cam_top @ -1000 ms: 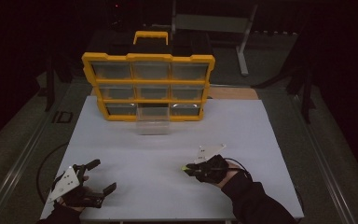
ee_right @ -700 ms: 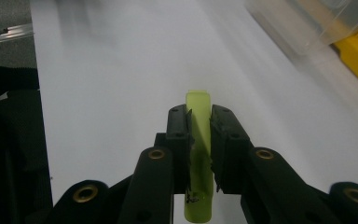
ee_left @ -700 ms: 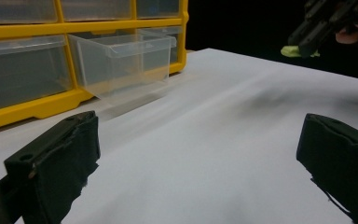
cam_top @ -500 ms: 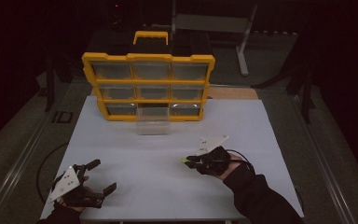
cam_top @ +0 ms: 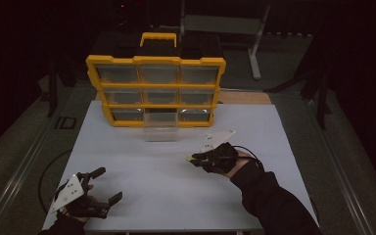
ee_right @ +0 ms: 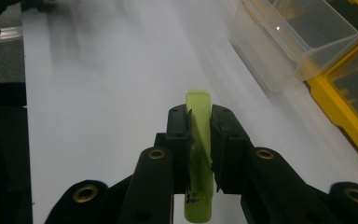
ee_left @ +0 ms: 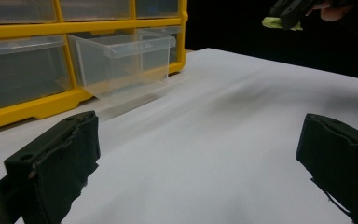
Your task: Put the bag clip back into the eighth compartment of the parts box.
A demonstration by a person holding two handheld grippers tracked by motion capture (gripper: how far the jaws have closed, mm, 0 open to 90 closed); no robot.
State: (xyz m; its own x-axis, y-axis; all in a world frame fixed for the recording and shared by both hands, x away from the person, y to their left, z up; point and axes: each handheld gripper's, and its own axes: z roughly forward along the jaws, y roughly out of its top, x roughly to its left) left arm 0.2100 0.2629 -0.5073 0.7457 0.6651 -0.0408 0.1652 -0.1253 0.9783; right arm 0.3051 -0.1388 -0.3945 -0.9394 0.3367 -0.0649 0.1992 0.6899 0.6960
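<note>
Pinching a thin yellow-green strip (ee_right: 199,140) edge-on between its jaws, the right gripper (cam_top: 192,159) was closed tight on it above the white table (cam_top: 176,196), with the piece's rounded tip poking out past the pads and its tail running back between the arms. Held on edge like that, the strip could probably be lowered end-first into a narrow opening rather than laid flat. That opening was most likely the clear drawer (cam_top: 160,128), which stood pulled out of the middle of the bottom row of the yellow organizer (cam_top: 155,61) and rested on the table just in front of it, its top open and, as far as the dim pictures allowed, nothing visible inside. From the right gripper view the drawer (ee_right: 303,42) lay ahead and to one side, so the carry seemed aimed toward it, though the strip was not yet near its rim. In the left gripper view the same piece (ee_left: 279,23) showed high at the far edge, clear of the tabletop. The left gripper (cam_top: 104,188) sat at the near left corner of the table with its jaws spread wide and nothing between them, well apart from both drawer and strip; I judged it was parked there to stay out of the way, or ready to steady the organizer if the drawer later needed pushing home.
</note>
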